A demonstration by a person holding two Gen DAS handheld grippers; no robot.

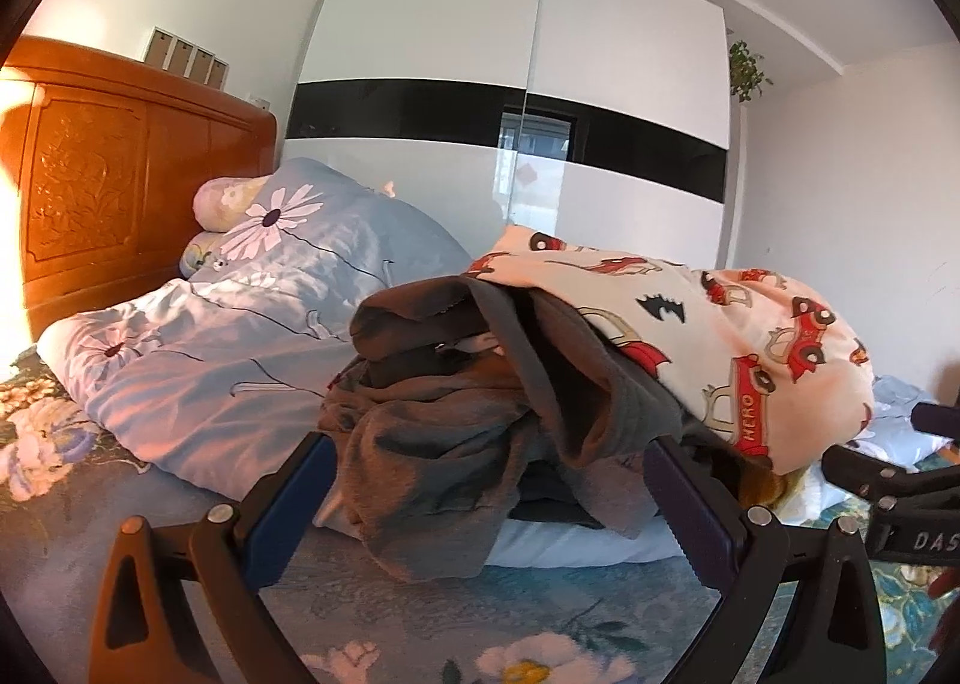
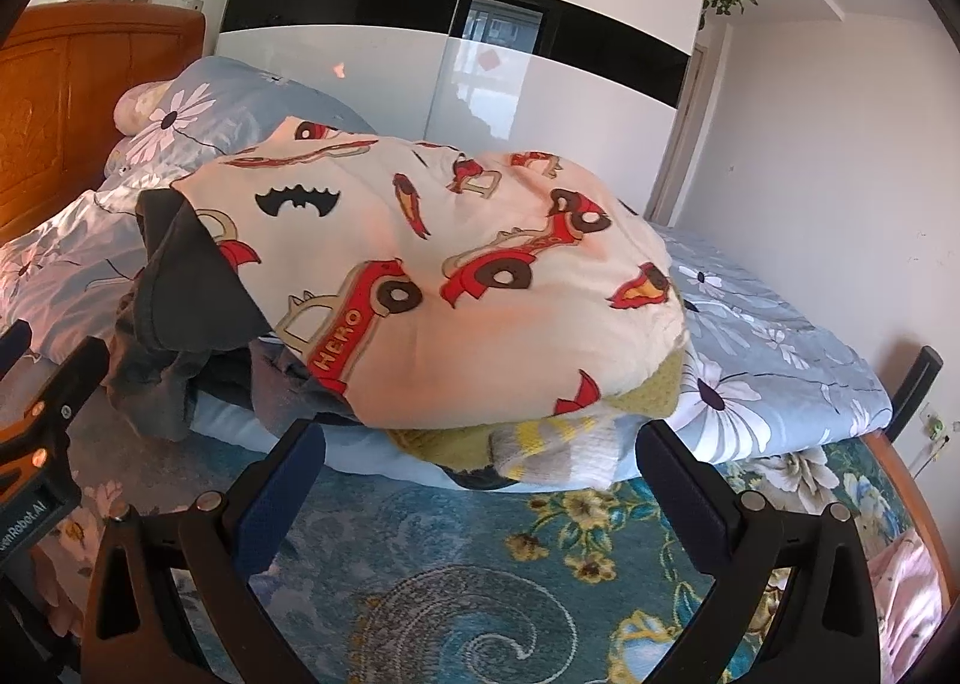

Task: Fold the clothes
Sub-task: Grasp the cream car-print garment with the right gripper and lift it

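Grey-brown garments [image 1: 456, 420] lie crumpled in a pile on the bed [image 2: 420, 576], partly under a cream top [image 2: 468, 288] printed with red cars that drapes over the heap. Beneath its near edge a green and yellow knit [image 2: 558, 438] pokes out. Both tools hover low over the patterned bedspread, just short of the pile: the left tool [image 1: 486, 480] is spread wide with the grey cloth hanging between its fingers, untouched; the right tool [image 2: 480, 462] is equally spread, holding nothing. A floral duvet [image 1: 252, 336] lies behind.
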